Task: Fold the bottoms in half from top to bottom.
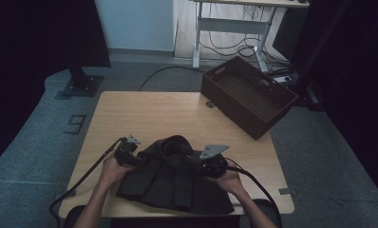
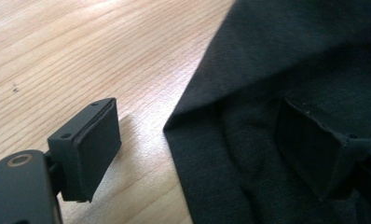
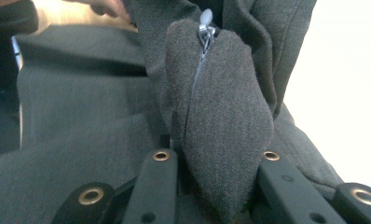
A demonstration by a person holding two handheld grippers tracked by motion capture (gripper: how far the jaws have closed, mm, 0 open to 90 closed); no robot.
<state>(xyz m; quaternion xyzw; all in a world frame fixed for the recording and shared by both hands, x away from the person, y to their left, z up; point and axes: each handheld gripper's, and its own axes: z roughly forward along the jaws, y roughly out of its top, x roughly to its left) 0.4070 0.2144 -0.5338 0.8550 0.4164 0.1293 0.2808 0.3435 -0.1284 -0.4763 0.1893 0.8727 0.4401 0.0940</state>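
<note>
Here the left gripper point(image 1: 128, 153) sits at the left edge of the dark garment point(image 1: 175, 183), its jaws standing wide apart: one pad over bare wood of the worktop point(image 1: 154, 114), the other over the cloth, neither pressing it. The garment lies folded at the near edge of the worktop. To the right, the right gripper point(image 1: 207, 165) is clamped on a fold of the garment beside its zipper point(image 3: 205, 28). Farther right, a brown basket point(image 1: 246, 95) overhangs the far right corner.

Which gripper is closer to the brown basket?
Right. The right gripper grips the dark garment on the table side below the basket; the left gripper sits at the garment's opposite edge, farther away.
</note>
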